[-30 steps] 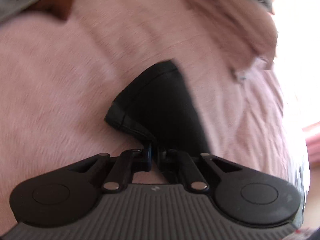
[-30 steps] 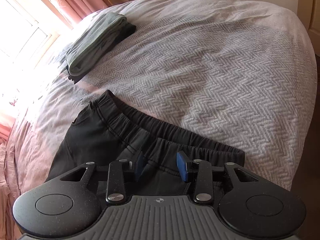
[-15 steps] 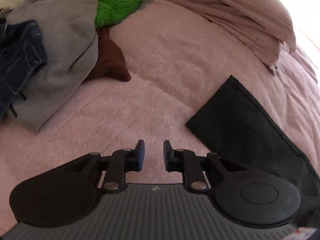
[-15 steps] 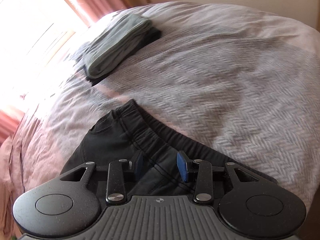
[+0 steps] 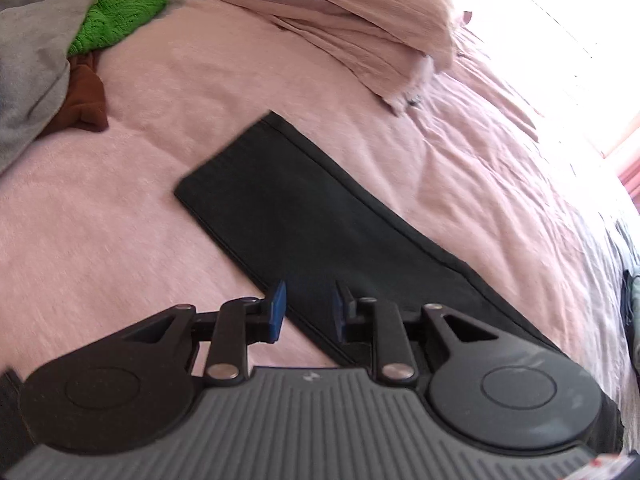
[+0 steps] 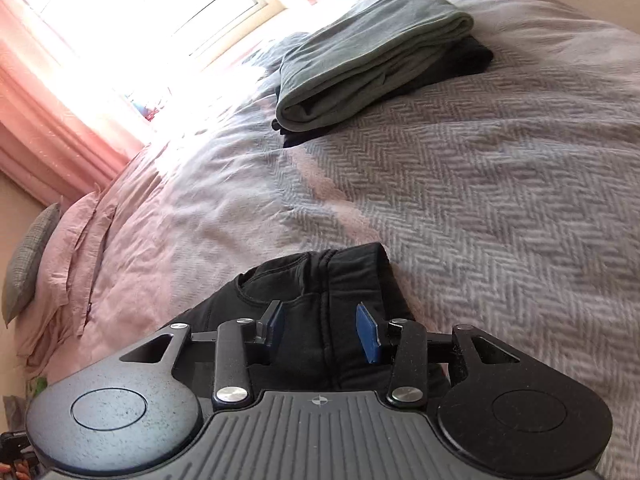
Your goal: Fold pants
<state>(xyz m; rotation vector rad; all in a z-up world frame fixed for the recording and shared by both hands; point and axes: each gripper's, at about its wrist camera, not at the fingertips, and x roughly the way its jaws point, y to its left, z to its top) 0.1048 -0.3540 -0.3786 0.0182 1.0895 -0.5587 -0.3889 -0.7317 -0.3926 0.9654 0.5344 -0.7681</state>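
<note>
Black pants lie flat on the bed. In the left wrist view their legs [image 5: 320, 220] stretch away as one long dark strip on the pink cover, hem at the far end. My left gripper [image 5: 306, 312] hovers open over the near edge of that strip, holding nothing. In the right wrist view the waistband end [image 6: 320, 280] lies bunched just ahead of my right gripper [image 6: 322, 330], which is open and empty above it.
A pile of grey, green and brown clothes [image 5: 52, 60] lies at the far left. Pink pillows [image 5: 340, 12] sit at the head of the bed. A folded grey-green stack [image 6: 372, 56] rests on the herringbone blanket [image 6: 500, 200] near the bright window [image 6: 132, 20].
My left gripper let go of the pant hem, opened and drew back along the leg, which now lies flat. My right gripper stayed open and swung left over the waistband.
</note>
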